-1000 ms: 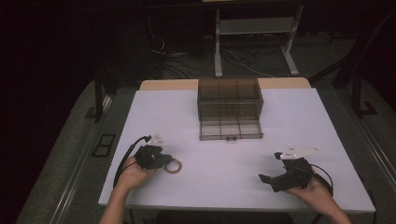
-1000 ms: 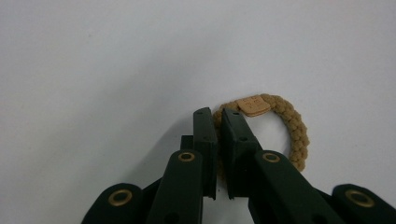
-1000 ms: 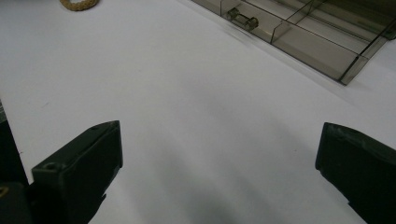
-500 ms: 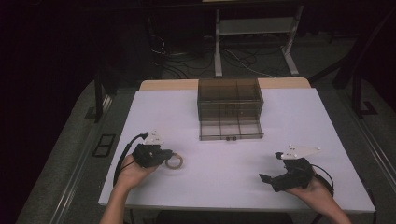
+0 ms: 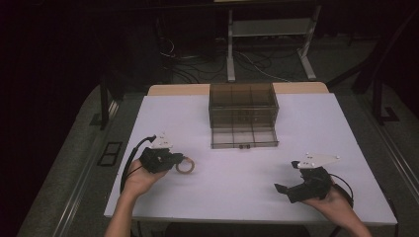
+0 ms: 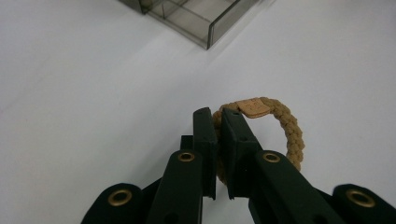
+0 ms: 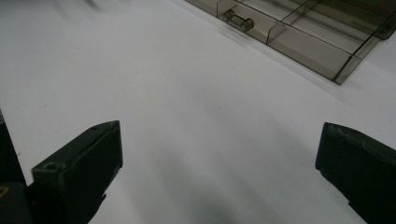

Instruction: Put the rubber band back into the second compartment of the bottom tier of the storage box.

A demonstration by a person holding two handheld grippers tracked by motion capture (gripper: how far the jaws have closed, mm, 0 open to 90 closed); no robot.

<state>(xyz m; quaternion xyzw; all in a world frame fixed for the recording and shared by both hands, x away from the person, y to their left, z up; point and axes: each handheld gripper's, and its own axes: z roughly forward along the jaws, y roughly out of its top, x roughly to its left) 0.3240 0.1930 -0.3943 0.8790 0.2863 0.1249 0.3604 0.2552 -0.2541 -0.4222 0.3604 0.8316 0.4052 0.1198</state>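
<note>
Pinching the braided band point(image 6: 280, 126) clamped in the left hand-held gripper point(image 6: 218, 116) readies it for the open drawer point(image 5: 243, 138); the right hand-held gripper point(image 7: 219, 154) waits, jaws apart, over the bench point(image 5: 237, 187).

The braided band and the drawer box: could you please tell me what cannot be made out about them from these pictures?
- Band, left gripper view: its near side is hidden behind the shut left tongs.
- Tag on the band, left gripper view: any marking is too small to read.
- Drawer, right gripper view: cut off by the top edge.
- Box, high view: too dark and small to tell what is inside.
</note>
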